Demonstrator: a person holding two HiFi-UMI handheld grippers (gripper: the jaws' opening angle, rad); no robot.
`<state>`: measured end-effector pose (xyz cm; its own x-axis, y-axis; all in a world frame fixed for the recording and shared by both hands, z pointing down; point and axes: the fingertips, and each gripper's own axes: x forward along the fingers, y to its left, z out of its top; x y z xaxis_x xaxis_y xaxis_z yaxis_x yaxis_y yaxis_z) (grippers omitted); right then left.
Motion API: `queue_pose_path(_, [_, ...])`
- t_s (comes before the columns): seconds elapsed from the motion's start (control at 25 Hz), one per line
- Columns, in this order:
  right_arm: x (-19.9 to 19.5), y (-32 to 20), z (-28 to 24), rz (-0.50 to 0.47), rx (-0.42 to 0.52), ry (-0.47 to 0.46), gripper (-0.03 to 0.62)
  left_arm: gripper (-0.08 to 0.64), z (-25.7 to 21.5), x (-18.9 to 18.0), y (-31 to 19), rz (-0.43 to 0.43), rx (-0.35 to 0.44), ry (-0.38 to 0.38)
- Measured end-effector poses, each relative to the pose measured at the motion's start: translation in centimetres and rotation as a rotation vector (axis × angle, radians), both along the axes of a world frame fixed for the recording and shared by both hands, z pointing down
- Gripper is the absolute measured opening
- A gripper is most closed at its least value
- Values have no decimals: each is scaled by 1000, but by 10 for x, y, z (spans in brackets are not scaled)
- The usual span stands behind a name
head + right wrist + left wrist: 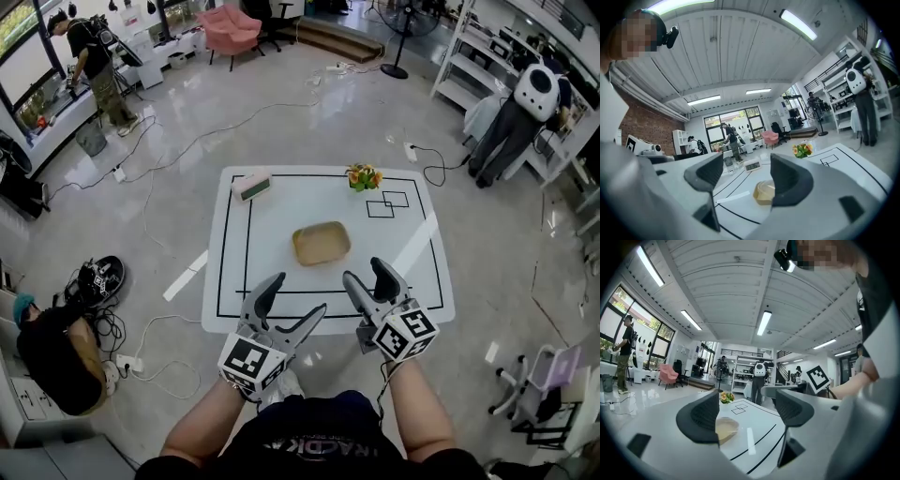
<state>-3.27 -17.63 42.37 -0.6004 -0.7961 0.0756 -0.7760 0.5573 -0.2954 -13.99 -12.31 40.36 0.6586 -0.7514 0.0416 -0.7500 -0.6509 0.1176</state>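
Both empty, the left tongs (300, 293) and right tongs (364, 270) gape wide, nearside of the tan tray (321, 243) (centred on the tabletop (281, 211), seemingly within either's reach).

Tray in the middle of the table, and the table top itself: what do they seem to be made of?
Tray: probably plastic, tan and slightly see-through; in the right gripper view its wall seems to let light pass. Bamboo cannot be excluded. Table: a smooth, glossy white board, maybe laminate; it shows bright streaks of reflected light.
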Motion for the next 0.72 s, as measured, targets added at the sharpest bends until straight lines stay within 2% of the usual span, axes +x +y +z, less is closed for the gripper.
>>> queue_pose_path(0.4, [-4,-5,12,68,-54,0,299,367,2,-11,0,48,-10,25])
queue_pose_path(0.72, [3,-23,51,90,-165,-53,299,367,13,-10,-9,40,-32,26])
